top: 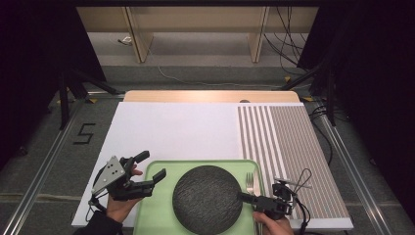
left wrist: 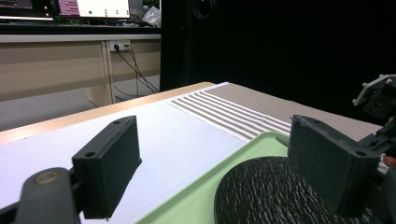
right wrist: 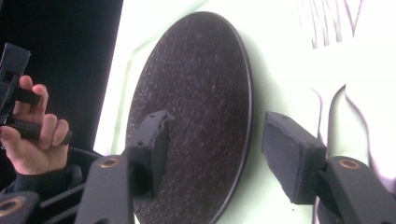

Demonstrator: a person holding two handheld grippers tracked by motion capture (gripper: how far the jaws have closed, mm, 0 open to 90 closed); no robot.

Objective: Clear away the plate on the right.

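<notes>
Plate [top: 207,198], dark and round, lies centred on green tray [top: 155,215]. Right gripper [right wrist: 210,149] jaws spread astride the plate's 3 o'clock rim, pads clear of it. Left gripper [top: 149,169] at plate's 9 o'clock, jaws spread, holding nothing. Fork [top: 250,182] just past 3 o'clock.

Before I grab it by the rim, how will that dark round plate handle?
The plate looks rigid and lies flat on the green tray, so it probably won't roll. Its rough texture should grip well. The thin low rim may be hard to get under; it is likely breakable.
</notes>
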